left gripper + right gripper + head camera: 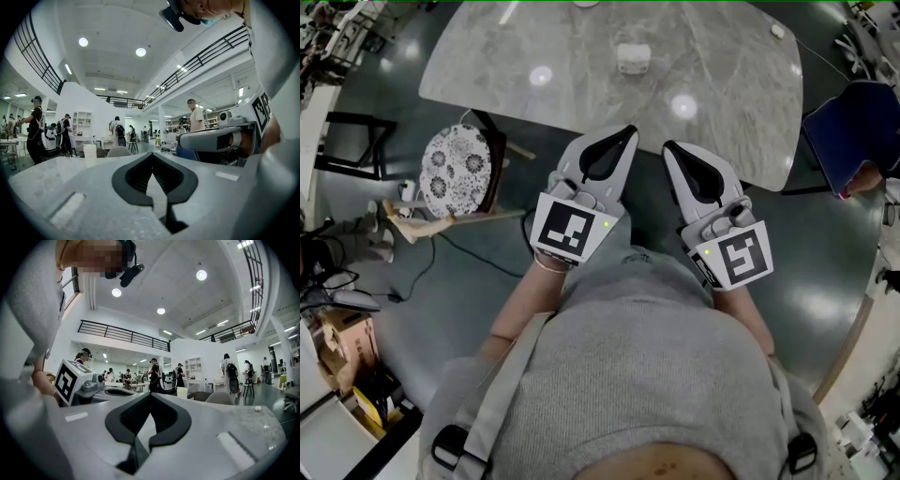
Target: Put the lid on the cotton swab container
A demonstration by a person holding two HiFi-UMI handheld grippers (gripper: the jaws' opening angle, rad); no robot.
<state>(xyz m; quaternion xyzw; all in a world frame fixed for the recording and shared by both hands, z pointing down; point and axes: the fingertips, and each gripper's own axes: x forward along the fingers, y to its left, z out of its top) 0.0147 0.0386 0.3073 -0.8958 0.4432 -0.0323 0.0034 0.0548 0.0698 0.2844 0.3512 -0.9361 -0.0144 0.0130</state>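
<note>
The marble table (722,66) is lying mostly open across the top of the frame, with only the white container (633,58) standing upper centre. A patterned stool (456,172) is crowding centre-left, a blue chair (853,127) upper right.

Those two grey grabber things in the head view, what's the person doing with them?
A person holds the left gripper and the right gripper, one in each hand, side by side and pointing at a grey marble table. Both have their jaws shut with nothing between them. A small white container stands further out on the table, and neither gripper touches it. It is too small to tell whether its lid is on. Nothing is being handled right now.
</note>
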